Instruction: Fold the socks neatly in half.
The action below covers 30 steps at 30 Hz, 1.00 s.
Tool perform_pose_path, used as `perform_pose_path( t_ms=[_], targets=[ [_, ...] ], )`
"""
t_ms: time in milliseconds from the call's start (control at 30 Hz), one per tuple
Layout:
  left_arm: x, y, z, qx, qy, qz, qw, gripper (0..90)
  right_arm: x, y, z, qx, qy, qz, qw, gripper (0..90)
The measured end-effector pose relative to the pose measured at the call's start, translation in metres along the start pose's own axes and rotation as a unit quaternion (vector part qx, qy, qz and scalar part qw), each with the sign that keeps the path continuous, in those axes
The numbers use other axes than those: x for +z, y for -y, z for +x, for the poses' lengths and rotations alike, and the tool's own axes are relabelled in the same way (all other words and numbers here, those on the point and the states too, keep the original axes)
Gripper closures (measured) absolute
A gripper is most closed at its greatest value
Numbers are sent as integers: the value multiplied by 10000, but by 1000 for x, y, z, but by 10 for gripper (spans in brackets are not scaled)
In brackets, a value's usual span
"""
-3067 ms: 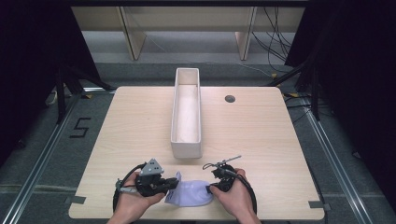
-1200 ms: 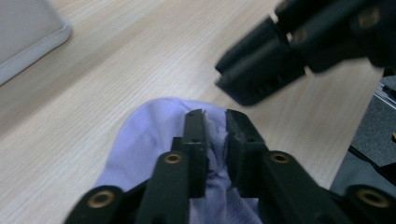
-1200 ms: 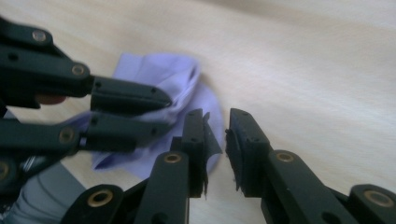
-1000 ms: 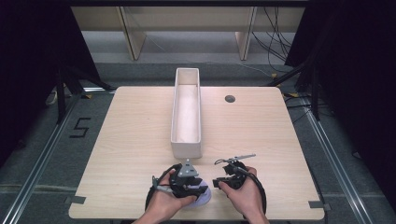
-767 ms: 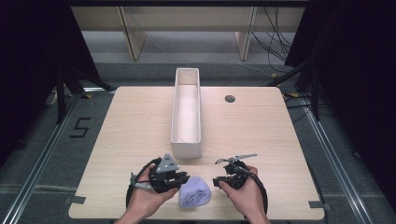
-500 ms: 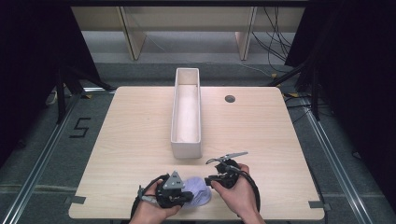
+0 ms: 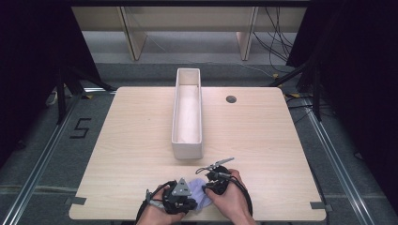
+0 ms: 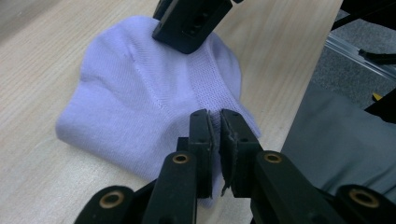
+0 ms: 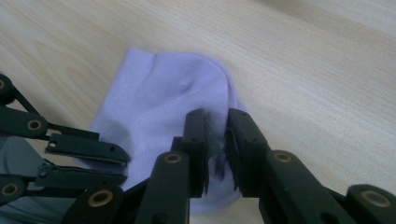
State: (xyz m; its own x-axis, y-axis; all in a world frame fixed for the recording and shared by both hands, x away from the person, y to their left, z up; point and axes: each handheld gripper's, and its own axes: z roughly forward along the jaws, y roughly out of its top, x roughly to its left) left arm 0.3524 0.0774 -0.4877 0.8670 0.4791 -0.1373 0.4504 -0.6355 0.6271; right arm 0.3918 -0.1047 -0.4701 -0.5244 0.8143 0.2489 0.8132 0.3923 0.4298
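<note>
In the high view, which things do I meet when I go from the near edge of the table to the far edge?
Left hand-held gripper → lilac sock → right hand-held gripper → long white box → dark round hole in the table.

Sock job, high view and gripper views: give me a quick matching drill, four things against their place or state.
Things:
1. lilac sock
2. white bin
3. left gripper
4. dark round spot

Descriptions:
a. long and narrow, mid table
b. flat on the table's near edge
c. far side, right of the bin
d. pinching the sock's hem

Pairs: 1-b, 2-a, 3-d, 4-c
</note>
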Motion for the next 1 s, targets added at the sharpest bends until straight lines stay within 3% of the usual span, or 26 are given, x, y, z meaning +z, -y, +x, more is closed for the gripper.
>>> perform_pose_path(
  t_ms=[300,333,400,433,467,533,600,633,667,700,833,867,900,933,967,1000],
  targets=[
    [-1,0,-1,-33,-34,6,10000,808,-2,3,-4,-47,-33,-91,9999,758],
    [-2,0,-2,-196,-32,-147,9997,785,-7,2,-4,-67,61,-253,9996,746],
    [-5,-1,-1,-187,-64,-173,9997,772,-9,2,-5,-133,64,-344,9993,734],
    [-9,-1,-1,-364,-85,-368,9986,757,-11,1,-4,-30,72,-355,9993,717],
    [-13,-2,0,-405,-110,-421,9982,734,-11,1,-6,-20,97,-308,9995,687],
    [-21,-1,4,-723,-251,-664,9948,662,-9,1,-8,30,75,-310,9995,660],
    [-28,3,15,-979,-448,-703,9917,578,-6,2,-10,-14,27,-310,9995,657],
    [-29,6,20,-1170,-515,-722,9892,541,-6,3,-10,104,31,-240,9997,657],
    [-30,9,26,-1293,-550,-699,9876,518,-3,3,-12,-12,6,-307,9995,658],
    [-30,11,30,-1470,-569,-730,9848,506,-4,4,-11,124,26,-225,9997,659],
    [-28,16,42,-1819,-467,-737,9794,482,-2,6,-11,131,0,-199,9997,677],
    [-27,16,43,-1819,-380,-693,9801,482,-1,6,-11,130,-2,-182,9997,682],
    [-26,16,42,-1877,-368,-742,9787,481,0,6,-11,66,36,-215,9997,689],
    [-26,16,42,-1901,-311,-714,9787,480,-1,6,-10,209,49,-115,9997,698],
    [-24,16,40,-1990,-225,-764,9768,480,-1,6,-10,195,39,-117,9997,705],
    [-24,16,39,-2010,-206,-762,9764,480,1,8,-13,19,154,-166,9997,715]
  ],
)
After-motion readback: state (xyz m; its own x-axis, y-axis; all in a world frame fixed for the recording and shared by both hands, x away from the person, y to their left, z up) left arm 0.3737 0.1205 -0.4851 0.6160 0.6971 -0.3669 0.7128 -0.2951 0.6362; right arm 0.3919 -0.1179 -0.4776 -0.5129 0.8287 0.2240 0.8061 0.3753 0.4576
